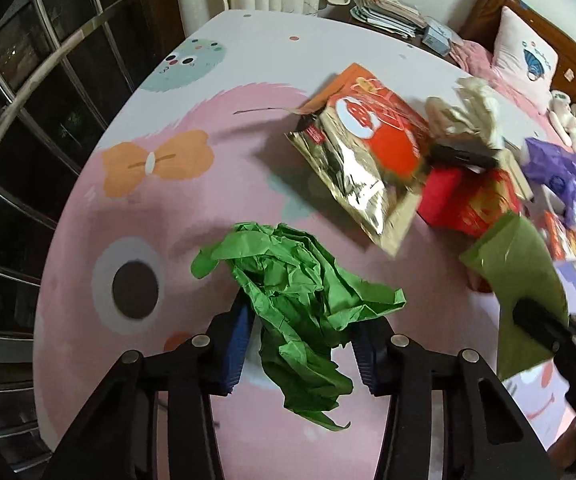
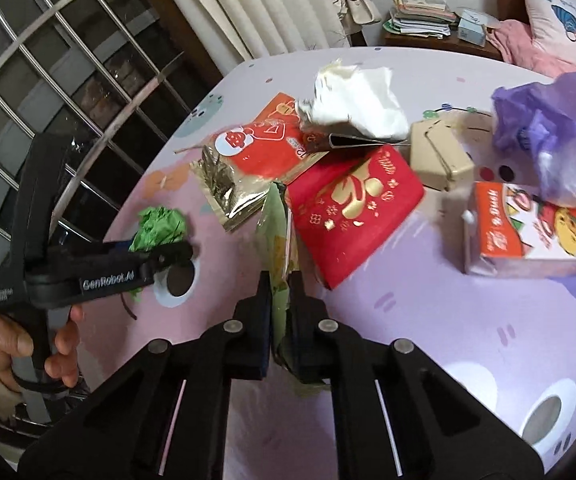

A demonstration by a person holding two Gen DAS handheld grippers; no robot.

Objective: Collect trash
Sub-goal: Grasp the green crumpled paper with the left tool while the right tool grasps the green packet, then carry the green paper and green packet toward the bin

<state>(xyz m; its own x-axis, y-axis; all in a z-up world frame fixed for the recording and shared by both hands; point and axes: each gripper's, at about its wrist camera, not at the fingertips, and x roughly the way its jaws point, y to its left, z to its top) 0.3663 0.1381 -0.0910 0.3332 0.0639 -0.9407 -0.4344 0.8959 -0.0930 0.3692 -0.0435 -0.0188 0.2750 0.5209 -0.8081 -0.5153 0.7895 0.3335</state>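
A crumpled green paper [image 1: 300, 280] lies on the pink cartoon tablecloth [image 1: 128, 208]. It sits between the blue pads of my left gripper [image 1: 304, 320], and both pads touch it. From the right wrist view, the left gripper [image 2: 172, 256] covers part of that green paper [image 2: 160, 224]. My right gripper [image 2: 280, 280] is shut on a flat pale green sheet [image 2: 278, 236] that stands on edge between its fingers. The same pale green sheet [image 1: 516, 276] and the right gripper [image 1: 536, 320] appear at the right of the left wrist view.
Beyond the grippers lie a gold and red snack bag [image 2: 248, 160], a red and gold envelope [image 2: 352, 200], crumpled white paper [image 2: 356, 100], a beige box [image 2: 440, 156], a purple plastic bag [image 2: 556, 128] and a juice carton [image 2: 528, 236]. A barred window [image 2: 48, 80] is at the left. A hand [image 2: 8, 340] holds the left gripper's handle.
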